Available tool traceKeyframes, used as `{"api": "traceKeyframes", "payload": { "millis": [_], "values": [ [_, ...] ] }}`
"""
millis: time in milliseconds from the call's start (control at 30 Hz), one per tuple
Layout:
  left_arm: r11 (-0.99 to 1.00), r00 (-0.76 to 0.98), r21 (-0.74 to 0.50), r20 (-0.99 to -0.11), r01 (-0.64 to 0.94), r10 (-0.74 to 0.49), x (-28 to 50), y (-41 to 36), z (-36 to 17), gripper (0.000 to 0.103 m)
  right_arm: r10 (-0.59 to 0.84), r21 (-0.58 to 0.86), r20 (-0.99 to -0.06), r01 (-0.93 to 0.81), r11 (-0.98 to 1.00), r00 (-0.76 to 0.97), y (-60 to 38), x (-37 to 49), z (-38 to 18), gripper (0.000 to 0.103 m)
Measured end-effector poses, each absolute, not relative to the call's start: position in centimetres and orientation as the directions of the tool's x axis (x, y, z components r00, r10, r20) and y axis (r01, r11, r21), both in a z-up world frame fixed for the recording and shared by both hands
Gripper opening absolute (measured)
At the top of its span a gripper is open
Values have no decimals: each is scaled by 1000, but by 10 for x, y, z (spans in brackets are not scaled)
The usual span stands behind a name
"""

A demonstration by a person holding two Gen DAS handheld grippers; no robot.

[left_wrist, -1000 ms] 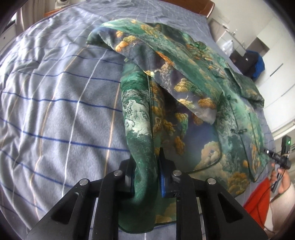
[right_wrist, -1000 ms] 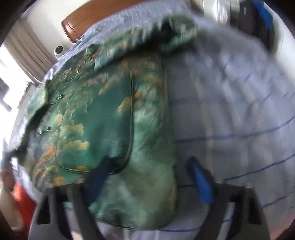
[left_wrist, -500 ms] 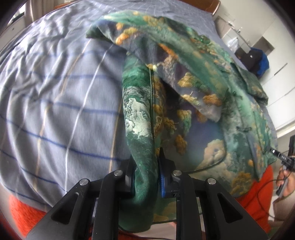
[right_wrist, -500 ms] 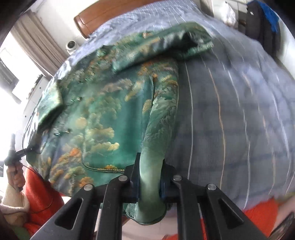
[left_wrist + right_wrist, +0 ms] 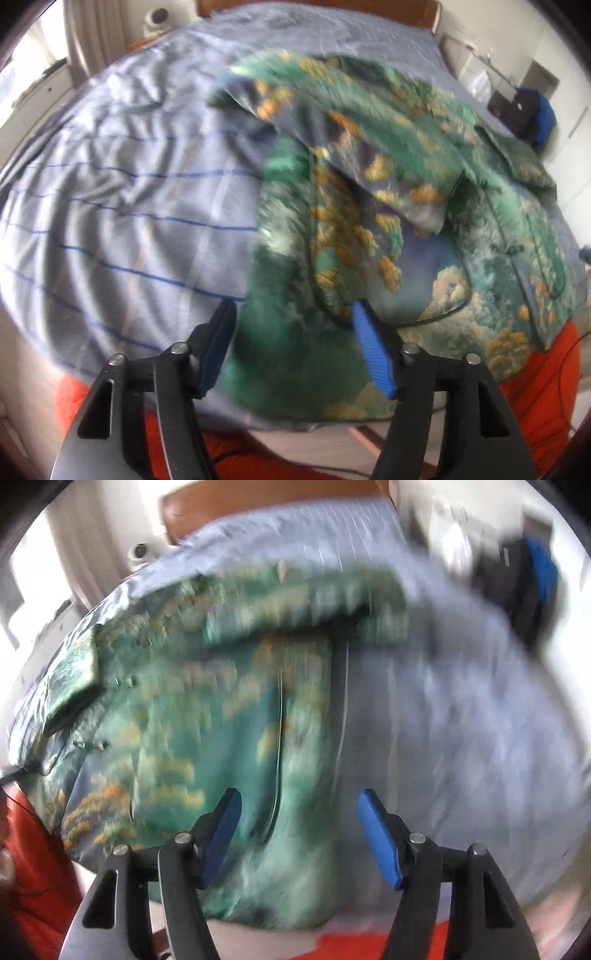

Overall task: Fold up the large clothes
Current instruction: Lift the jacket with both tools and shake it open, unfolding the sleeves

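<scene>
Jaws on both grippers stood wide & had just been opening, w/ nothing pinched: cloth lay in the gap of each, but the blue pads weren't pressing it.

Bed, w/ a grey-blue striped cover, filled everything ahead of the jaws in both views. On the left gripper it ran out past the left jaw; on the right gripper it ran out past the right jaw.

Jacket, green w/ gold & blue print, lay spread on that cover. Its hem edge sat between & just below the left gripper's jaws, rest of it stretching ahead & off past the right jaw. In the right wrist view the jacket sat between the jaws & past the left one, sleeve laid across the far end.

Sleeve was folded over the body, well ahead of the left jaws.

Handling, my read: light, soft, prob. silky so likely slippery; it'd slump & slide, not hold a crease. Padded edge looked thick enough to pinch. Best hold = hem corners, one per gripper, deep in the pads, pulling taut before folding over.
</scene>
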State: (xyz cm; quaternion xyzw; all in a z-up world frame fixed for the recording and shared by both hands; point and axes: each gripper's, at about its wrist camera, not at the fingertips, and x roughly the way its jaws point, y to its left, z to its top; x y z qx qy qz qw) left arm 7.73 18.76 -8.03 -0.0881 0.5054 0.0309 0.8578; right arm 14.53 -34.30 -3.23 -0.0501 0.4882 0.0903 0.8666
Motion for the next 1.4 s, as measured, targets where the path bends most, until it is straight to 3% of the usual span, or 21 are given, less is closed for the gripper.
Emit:
{"api": "traceKeyframes", "payload": {
  "millis": [133, 200, 300, 367, 400, 433, 500, 600, 767, 800, 833, 900, 967, 1167, 1267, 1300, 1367, 1400],
  "values": [
    [976, 568, -81, -821, -201, 49, 63, 195, -49, 78, 63, -256, -759, -387, 886, 647, -304, 175, -3, 91],
    [971, 600, -93, -798, -220, 60, 58, 194, -37, 82, 47, -405, -736, -495, 769, 676, -270, 206, -20, 91],
    [970, 620, -90, -782, -224, 70, 53, 188, -28, 84, -95, -660, -671, -534, 529, 735, -227, 256, -78, 88],
    [973, 613, -46, -783, -228, 107, 48, 184, -27, 84, -144, -718, -644, -530, 451, 751, -211, 285, -107, 72],
    [973, 607, -25, -785, -229, 122, 46, 182, -27, 84, -143, -691, -666, -533, 488, 732, -207, 301, -109, 38],
    [974, 602, -4, -787, -227, 137, 43, 181, -28, 84, -134, -642, -696, -528, 557, 705, -208, 314, -103, 19],
    [975, 599, 26, -786, -219, 156, 40, 179, -27, 85, -86, -526, -710, -445, 725, 699, -225, 331, -70, 18],
    [979, 600, 36, -786, -201, 151, 44, 177, -25, 85, -81, -388, -640, -230, 892, 764, -292, 344, -4, 16],
    [988, 644, 90, -750, -125, 150, 67, 159, -12, 89, -320, -248, -600, 210, 946, 733, -449, 346, 48, 17],
    [987, 661, 126, -733, -102, 162, 73, 152, -8, 90, -398, -237, -618, 322, 917, 678, -495, 338, 48, 25],
    [984, 678, 163, -715, -76, 171, 79, 144, -5, 92, -442, -246, -626, 375, 894, 642, -514, 334, 47, 46],
    [971, 704, 239, -690, -3, 172, 91, 126, -1, 95, -545, -287, -645, 492, 822, 535, -566, 309, 33, 69],
    [936, 729, 332, -669, 118, 145, 103, 98, -2, 98, -583, -305, -655, 537, 786, 481, -590, 279, 19, 69],
    [753, 739, 534, -667, 385, 95, 133, 26, -44, 103, -392, -119, -714, 451, 884, 580, -547, 181, -4, 69],
    [710, 681, 583, -705, 395, 200, 169, 17, -86, 102, -254, -13, -724, 355, 935, 642, -493, 144, -11, 69],
    [724, 659, 579, -715, 375, 231, 181, 22, -96, 89, -209, 22, -718, 322, 946, 664, -474, 131, -10, 69],
    [836, 571, 398, -811, 379, 127, 196, 43, -91, 43, -139, 64, -695, 253, 965, 706, -439, 116, -17, 69],
    [868, 569, 372, -812, 330, 131, 199, 54, -81, 11, -102, 70, -677, 202, 977, 729, -417, 111, -10, 70]
  ]
}}
